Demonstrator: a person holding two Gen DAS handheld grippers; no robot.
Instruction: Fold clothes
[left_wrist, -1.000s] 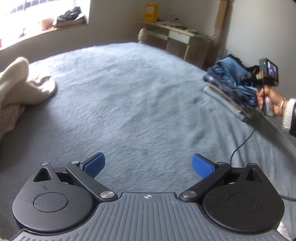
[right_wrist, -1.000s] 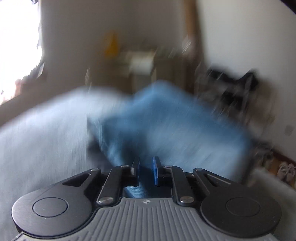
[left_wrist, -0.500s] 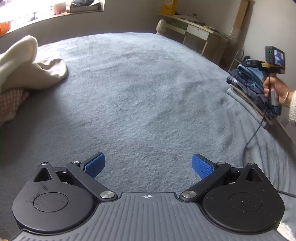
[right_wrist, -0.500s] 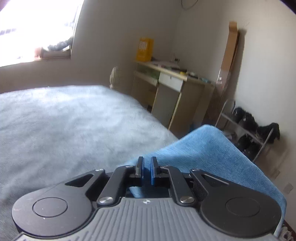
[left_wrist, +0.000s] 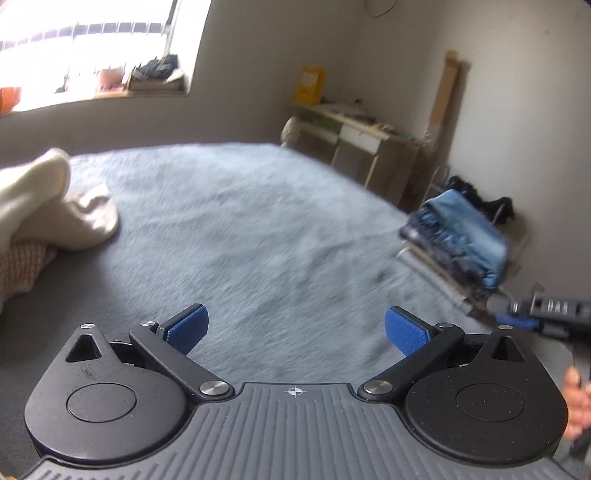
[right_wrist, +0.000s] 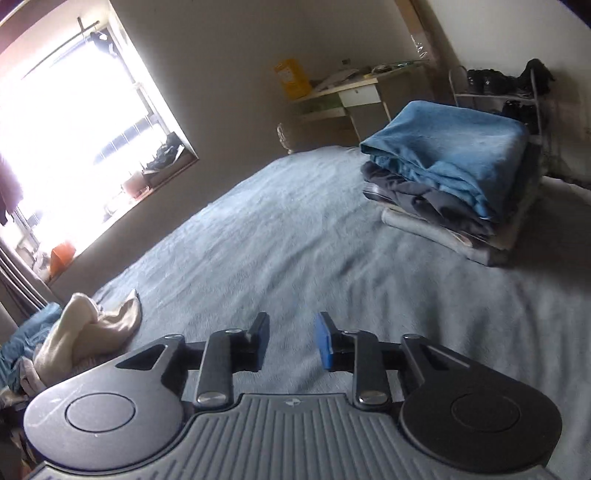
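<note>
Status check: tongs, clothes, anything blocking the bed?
Left tongs open, empty. Right tongs opening, nothing between them. Blue folded garment tops the stack; cream garment unfolded at the far side. Grey bedspread between them bare.

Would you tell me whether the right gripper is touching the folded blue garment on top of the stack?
Apart. In the right wrist view the right gripper, jaws opening and empty, has bare bedspread between it and the folded blue garment.

L gripper (left_wrist: 293, 328) wide, empty | cream garment (left_wrist: 55, 206) left | folded stack (left_wrist: 461, 243) right
</note>
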